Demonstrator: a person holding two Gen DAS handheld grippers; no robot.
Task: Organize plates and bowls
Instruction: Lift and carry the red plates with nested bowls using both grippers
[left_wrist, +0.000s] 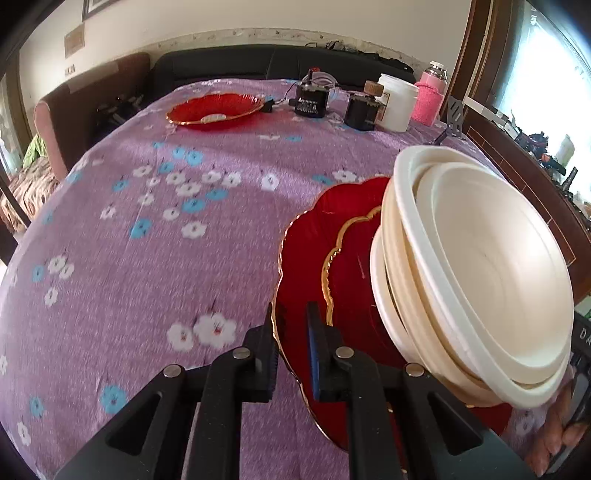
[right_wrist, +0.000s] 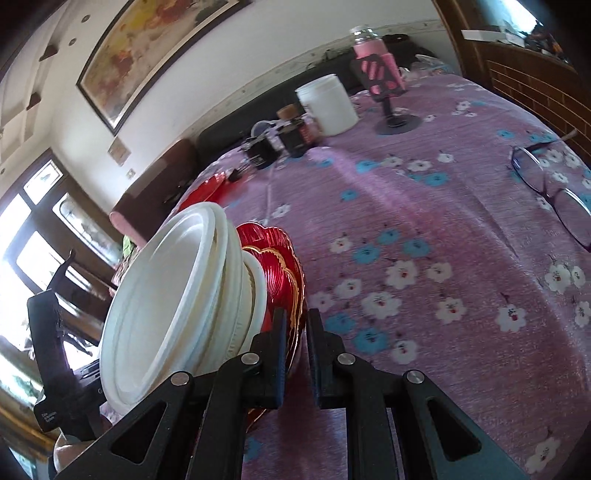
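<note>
Over the floral-clothed worktop (left_wrist: 155, 236) both claws carry one tilted pile, cream bowls (left_wrist: 491, 273) nested on glossy red plates (left_wrist: 314, 258), left claw (left_wrist: 291, 354) and right claw (right_wrist: 297, 354) each clamped on opposite plate rims—light, brittle, liable to slide.

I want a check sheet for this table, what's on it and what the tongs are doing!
Surface: purple flowered tablecloth.
Job's things: stacked red plates carrying nested white bowls, lifted and tilted; another red plate sits at the far end.
Clutter: white jar, pink bottle, black boxes, eyeglasses, phone stand.
Grippers: left tongs shut on the red plates' rim; right tongs shut on the opposite rim.
Cables: thin wire by the black boxes.
Surroundings: dark sofa, framed painting, bright windows.
</note>
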